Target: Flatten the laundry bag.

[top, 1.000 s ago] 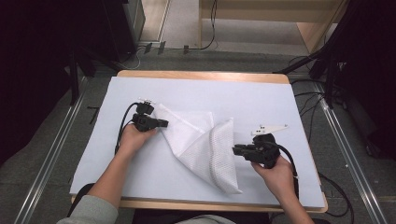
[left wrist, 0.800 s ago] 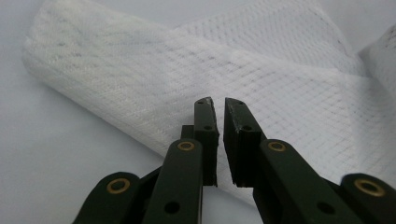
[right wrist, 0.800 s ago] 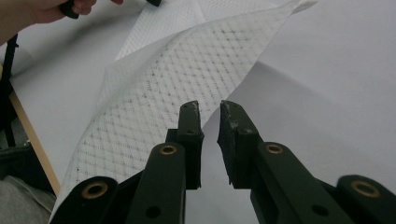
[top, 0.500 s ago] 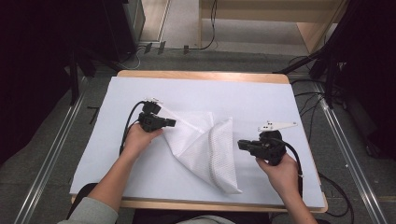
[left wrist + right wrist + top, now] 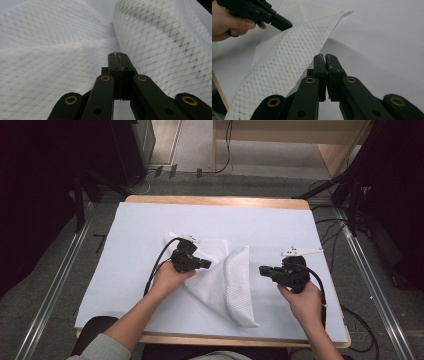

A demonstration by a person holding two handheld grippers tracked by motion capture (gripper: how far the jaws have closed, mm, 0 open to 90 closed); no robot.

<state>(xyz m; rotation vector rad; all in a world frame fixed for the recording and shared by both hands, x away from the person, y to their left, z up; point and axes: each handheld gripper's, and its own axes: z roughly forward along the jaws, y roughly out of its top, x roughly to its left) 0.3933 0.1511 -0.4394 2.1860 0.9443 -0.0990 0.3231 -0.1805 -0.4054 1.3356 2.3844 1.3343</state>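
A white mesh cloth [image 5: 222, 282] lies crumpled in the middle of the white-covered table [image 5: 280, 225], with one fold standing up along its right side. My left gripper [image 5: 206, 265] hovers over the cloth's left half, its jaws shut with nothing between them. In the left gripper view the shut tips [image 5: 117, 53] point at the cloth [image 5: 50, 75]. My right gripper [image 5: 263, 270] rests to the right of the cloth, shut and empty. The right gripper view has its shut tips [image 5: 326, 56] beside the raised fold [image 5: 282, 62], and the left gripper [image 5: 287, 25] beyond it.
The table's wooden rim [image 5: 215, 200] shows at the far edge. Metal rails [image 5: 55, 285] run along the floor on both sides. A black cable [image 5: 155, 270] trails from the left gripper over the sheet. White sheet stretches beyond the cloth.
My left gripper has moved right, from the cloth's left corner to above its left half. My right gripper has shifted only slightly to the right. The cloth lies much as before.
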